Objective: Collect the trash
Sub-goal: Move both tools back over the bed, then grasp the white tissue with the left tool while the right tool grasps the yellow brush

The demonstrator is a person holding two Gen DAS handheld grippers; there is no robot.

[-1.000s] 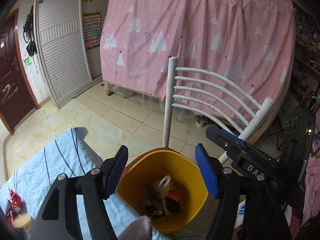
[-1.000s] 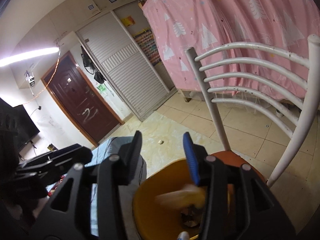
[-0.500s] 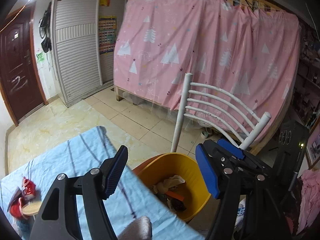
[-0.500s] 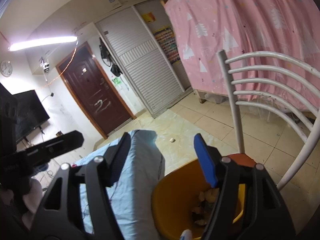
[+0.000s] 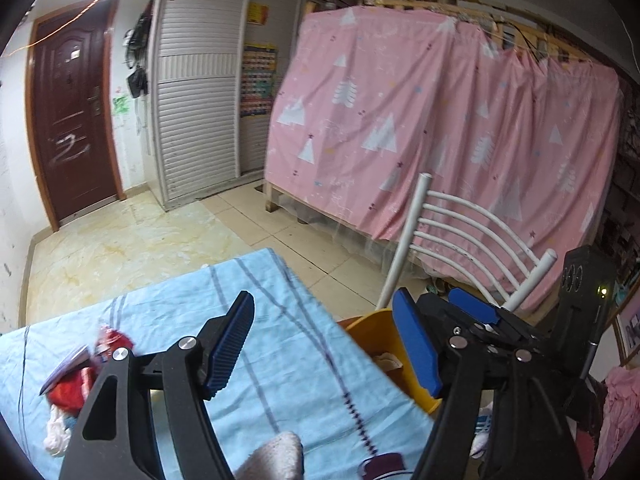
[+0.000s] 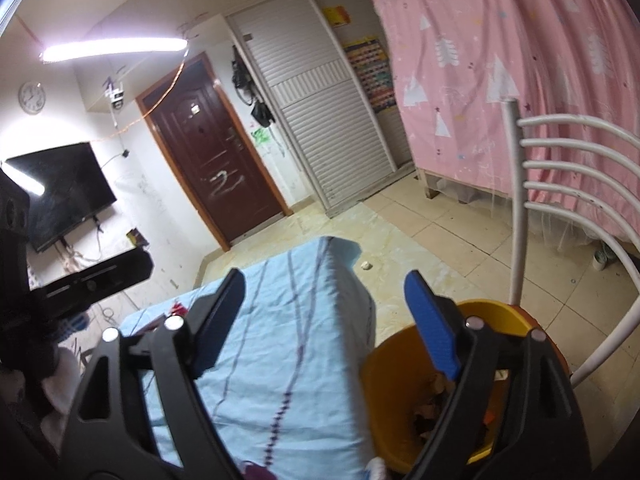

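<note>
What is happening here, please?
A person is clearing rubbish off a table with a handheld gripper in each hand. The right gripper has just been opening its jaws and nothing is between them; the left gripper is open and empty too. The yellow bin on the white chair already holds scraps. Red wrappers still lie on the blue cloth.

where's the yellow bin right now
The yellow bin sits on the white chair's orange seat, at the right edge of the blue-clothed table. It shows lower right in both wrist views, with trash inside.
</note>
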